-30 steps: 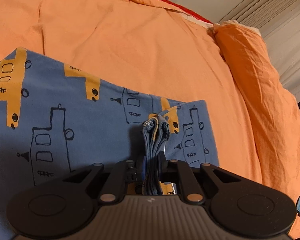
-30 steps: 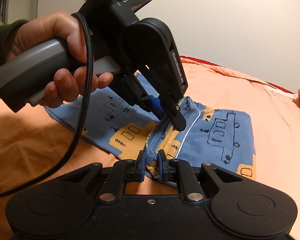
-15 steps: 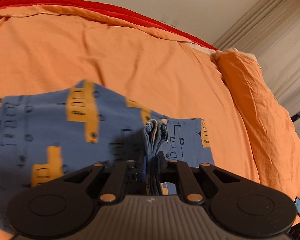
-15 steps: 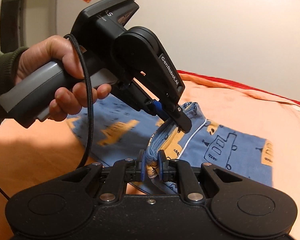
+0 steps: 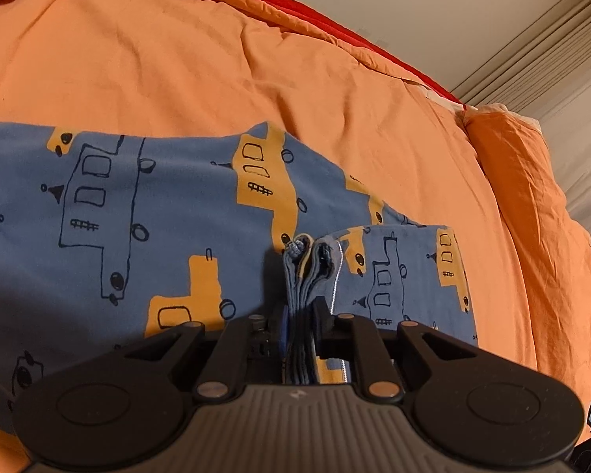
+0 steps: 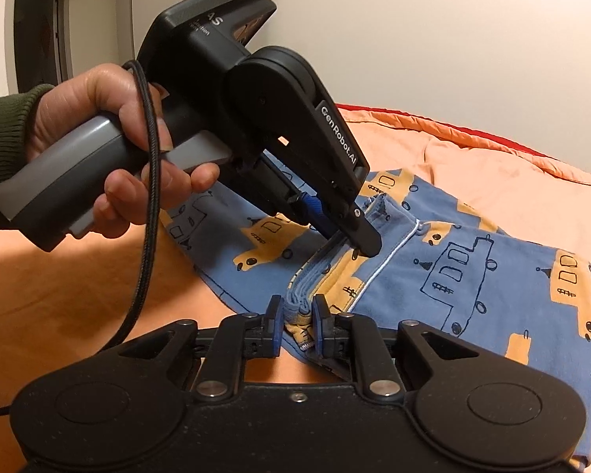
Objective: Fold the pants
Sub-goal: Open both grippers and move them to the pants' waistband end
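Observation:
The blue pants (image 5: pixel 145 213) with yellow truck prints lie on the orange bed cover; they also show in the right wrist view (image 6: pixel 492 276). My left gripper (image 5: pixel 301 315) is shut on a bunched stack of the pants' edge layers, held off the bed. In the right wrist view the left gripper (image 6: pixel 346 232) pinches the same raised edge from the far side. My right gripper (image 6: pixel 297 315) is shut on the near end of that edge. The folded part drapes down to the right.
The orange bed cover (image 5: pixel 216 59) spreads all around, with a red sheet edge (image 5: pixel 315 15) at the far side. An orange pillow (image 5: pixel 532 205) lies at the right. A wall and curtains stand behind. A black cable (image 6: pixel 145 213) hangs from the left gripper's handle.
Both grippers have carried the held edge across the pants. More printed fabric now lies spread beneath and to the left. Both grips stayed shut.

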Action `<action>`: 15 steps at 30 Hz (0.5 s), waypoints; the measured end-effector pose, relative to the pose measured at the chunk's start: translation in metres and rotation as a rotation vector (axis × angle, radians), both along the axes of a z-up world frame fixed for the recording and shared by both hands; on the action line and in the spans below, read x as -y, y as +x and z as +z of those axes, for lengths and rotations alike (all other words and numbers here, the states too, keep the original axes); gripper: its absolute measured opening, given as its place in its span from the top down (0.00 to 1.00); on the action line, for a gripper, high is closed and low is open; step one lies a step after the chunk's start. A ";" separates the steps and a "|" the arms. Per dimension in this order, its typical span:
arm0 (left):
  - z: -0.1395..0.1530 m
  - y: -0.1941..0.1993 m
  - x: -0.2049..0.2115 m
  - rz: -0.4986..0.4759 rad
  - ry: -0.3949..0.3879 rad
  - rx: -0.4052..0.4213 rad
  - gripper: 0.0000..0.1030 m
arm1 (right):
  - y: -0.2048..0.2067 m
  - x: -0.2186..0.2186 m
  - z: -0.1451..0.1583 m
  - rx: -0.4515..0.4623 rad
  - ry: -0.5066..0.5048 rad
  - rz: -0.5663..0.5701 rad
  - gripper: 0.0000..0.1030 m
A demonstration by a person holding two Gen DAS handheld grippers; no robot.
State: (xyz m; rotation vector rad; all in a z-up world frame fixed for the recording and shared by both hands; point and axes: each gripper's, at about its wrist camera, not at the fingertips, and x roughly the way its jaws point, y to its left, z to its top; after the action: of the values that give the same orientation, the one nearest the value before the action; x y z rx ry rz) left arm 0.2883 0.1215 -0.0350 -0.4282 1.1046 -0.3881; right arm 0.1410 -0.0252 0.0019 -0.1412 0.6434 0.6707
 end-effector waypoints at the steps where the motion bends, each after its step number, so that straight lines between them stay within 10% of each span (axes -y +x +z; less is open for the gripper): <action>1: 0.002 -0.002 0.001 -0.004 0.007 0.006 0.79 | -0.004 0.002 0.001 -0.002 0.017 0.005 0.73; 5: 0.025 -0.015 0.002 -0.015 0.058 0.101 0.25 | -0.014 0.029 0.008 0.046 0.041 -0.007 0.17; 15: 0.042 -0.023 0.043 0.096 0.286 0.330 0.07 | 0.049 0.109 0.014 0.314 -0.255 -0.363 0.01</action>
State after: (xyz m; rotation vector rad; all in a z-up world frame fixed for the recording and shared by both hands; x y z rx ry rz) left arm 0.2651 0.0782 0.0074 -0.1548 0.7983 -0.2020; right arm 0.1901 -0.1342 0.0160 -0.3494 0.4328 0.2065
